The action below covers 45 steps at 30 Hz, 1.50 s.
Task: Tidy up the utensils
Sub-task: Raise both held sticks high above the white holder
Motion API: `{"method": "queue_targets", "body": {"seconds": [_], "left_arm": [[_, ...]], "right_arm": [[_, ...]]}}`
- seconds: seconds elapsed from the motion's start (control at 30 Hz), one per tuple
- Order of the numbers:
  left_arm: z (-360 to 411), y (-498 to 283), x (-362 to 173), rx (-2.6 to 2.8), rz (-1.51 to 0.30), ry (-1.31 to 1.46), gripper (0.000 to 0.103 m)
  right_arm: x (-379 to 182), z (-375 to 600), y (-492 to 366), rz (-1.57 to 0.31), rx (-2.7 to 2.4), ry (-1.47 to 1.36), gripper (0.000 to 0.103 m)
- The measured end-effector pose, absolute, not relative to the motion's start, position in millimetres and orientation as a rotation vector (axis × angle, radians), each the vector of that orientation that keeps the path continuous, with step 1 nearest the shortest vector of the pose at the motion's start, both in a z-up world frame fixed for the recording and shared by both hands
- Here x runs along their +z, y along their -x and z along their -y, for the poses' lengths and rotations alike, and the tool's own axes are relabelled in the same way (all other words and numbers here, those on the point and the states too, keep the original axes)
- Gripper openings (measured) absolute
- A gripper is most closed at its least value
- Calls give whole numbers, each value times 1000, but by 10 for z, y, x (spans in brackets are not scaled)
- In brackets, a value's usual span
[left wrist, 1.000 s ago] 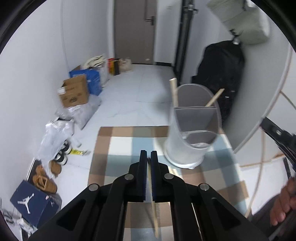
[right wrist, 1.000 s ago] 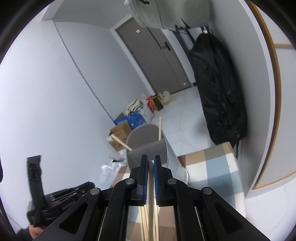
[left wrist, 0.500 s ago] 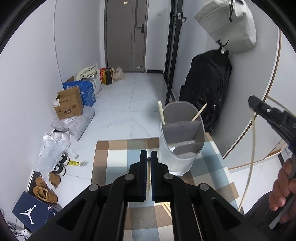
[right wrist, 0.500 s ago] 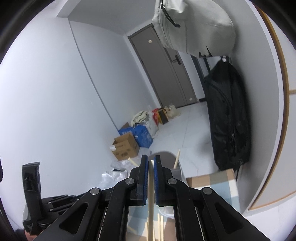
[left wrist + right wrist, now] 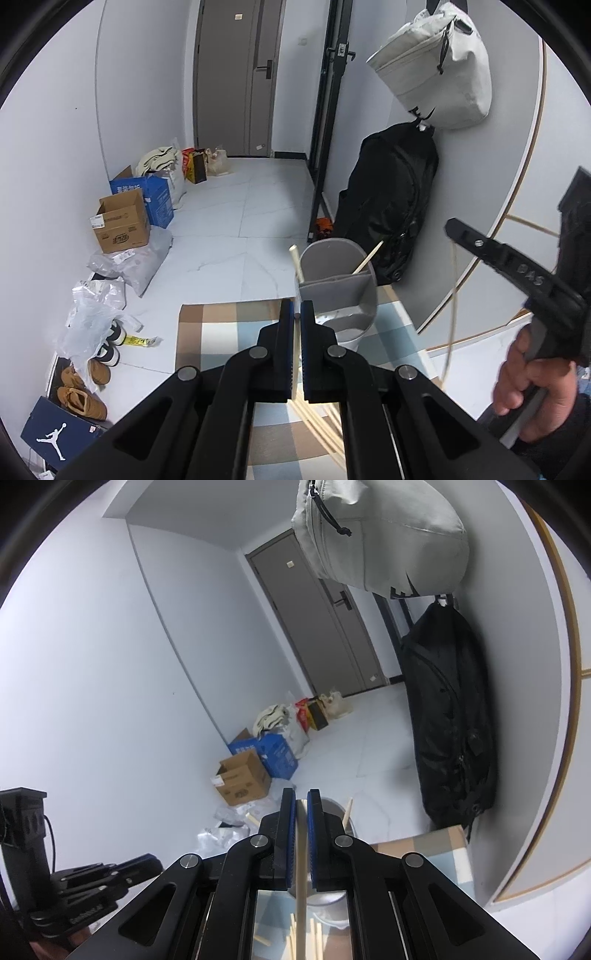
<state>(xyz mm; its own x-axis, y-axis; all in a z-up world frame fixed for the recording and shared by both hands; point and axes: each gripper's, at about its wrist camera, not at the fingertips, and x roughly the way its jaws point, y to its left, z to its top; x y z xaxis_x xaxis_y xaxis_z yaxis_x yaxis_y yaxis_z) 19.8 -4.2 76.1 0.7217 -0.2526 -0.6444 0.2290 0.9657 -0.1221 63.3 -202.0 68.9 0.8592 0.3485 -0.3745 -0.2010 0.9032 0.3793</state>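
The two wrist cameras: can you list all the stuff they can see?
utensil holder: one, grey, on the checked cloth
chopsticks in holder: two, pale wood, standing up
loose chopsticks: several, pale wood, lying on the cloth
checked cloth: one, brown, blue and white, on the table
backpack: one, black, by the wall
bag: one, light grey, hanging above the backpack
cardboard box: one, brown, on the floor
left gripper: shut on a chopstick
right gripper: shut on a chopstick

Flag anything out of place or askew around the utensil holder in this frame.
Loose chopsticks lie scattered on the checkered cloth rather than in the gray holder. Two sticks inside it lean outward at opposite angles. Nothing looks spilled or broken.
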Motion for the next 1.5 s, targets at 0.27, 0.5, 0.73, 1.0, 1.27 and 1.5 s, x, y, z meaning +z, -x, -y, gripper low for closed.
{"method": "queue_targets", "body": {"seconds": [0.27,0.5,0.73,1.0,1.27,1.5], "left_arm": [[124,-285,1156,-309,-634,21,0],[166,-510,1424,-352,-601,51,0],[222,-803,1512,-378,-581,53,0],[329,-1068,1439,-392,-583,14,0],[346,-1225,1164,-395,-628,16,0],[336,-1287,1061,-403,-668,17,0]], "right_arm": [[981,1951,-922,-384,285,-326,5],[1176,1851,-1363,-332,257,-308,5],[1192,1833,-1879,-311,217,-325,5],[1035,1800,-2160,-270,158,-338,5],[742,1677,-2301,-248,90,-301,5],[676,1584,-2213,-213,109,-231,5]]}}
